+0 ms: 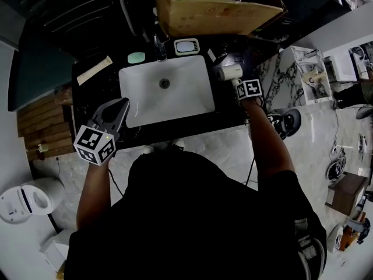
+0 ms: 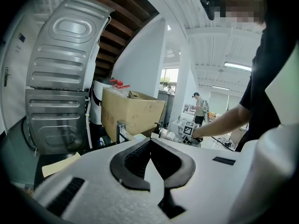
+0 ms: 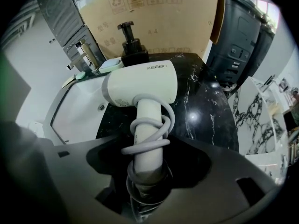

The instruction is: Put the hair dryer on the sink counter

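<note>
At the counter's front edge, nearest the person: the left gripper (image 1: 123,102), held over the front left of the dark sink counter (image 1: 96,95), just beside the left rim of the white basin (image 1: 186,98). Jaws clenched tip to tip, nothing between them, marker cube toward the person. Farther along, past an arm stretched over the counter's right end: the right gripper (image 1: 238,81), pointed steeply down. Jaws released and spread wide on either side of the hair dryer's handle, a dark gap showing on each side in the right gripper view, pads not pressing. Between those jaws and just beyond them: the white hair dryer (image 3: 140,83), lying on the black, white-veined counter just to the right of the basin. Handle end nearest the gripper, barrel crosswise at the far end, one end of the barrel toward the basin. Grey cord (image 3: 150,141) looped several times round the handle. Behind the dryer in that same view: a dark pump bottle (image 3: 132,43) standing upright on the counter. Along the back edge behind the basin: a faucet (image 1: 158,42), with a pale green soap dish (image 1: 136,58) to its left and a small white-framed tray (image 1: 186,46) to its right. Farthest off: a large cardboard box (image 1: 215,10) behind the counter, open at the top.
</note>
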Available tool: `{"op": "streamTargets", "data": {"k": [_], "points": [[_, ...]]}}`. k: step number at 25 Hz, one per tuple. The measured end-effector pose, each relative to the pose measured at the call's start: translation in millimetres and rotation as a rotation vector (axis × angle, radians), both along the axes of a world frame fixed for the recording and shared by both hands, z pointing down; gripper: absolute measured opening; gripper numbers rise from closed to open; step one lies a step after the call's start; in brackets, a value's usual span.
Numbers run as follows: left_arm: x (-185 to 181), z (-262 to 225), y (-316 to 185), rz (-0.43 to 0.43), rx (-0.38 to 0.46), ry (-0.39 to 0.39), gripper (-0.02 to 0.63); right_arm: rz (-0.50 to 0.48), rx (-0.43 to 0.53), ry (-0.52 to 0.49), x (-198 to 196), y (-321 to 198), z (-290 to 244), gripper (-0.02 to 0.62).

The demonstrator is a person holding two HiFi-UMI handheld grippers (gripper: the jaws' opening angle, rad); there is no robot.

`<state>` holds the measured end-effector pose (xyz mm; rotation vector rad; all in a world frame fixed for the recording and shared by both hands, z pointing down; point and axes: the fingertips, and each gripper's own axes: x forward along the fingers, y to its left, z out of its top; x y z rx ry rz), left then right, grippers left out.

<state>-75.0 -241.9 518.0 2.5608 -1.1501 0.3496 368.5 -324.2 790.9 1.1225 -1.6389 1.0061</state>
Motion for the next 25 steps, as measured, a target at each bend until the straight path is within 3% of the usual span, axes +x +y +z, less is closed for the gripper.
{"op": "streamTargets", "data": {"k": [13,25], "points": [[1.3,-3.0,10.2,0.023,0.011,0.004,0.014,0.027,0.007,0.008,10.1,11.6,-10.6,0.302],[7.8,-12.0,24.7,0.064,0.038,0.005,0.014,0.067,0.130,0.023,19.4,14.2,-52.3,0.302]]}}
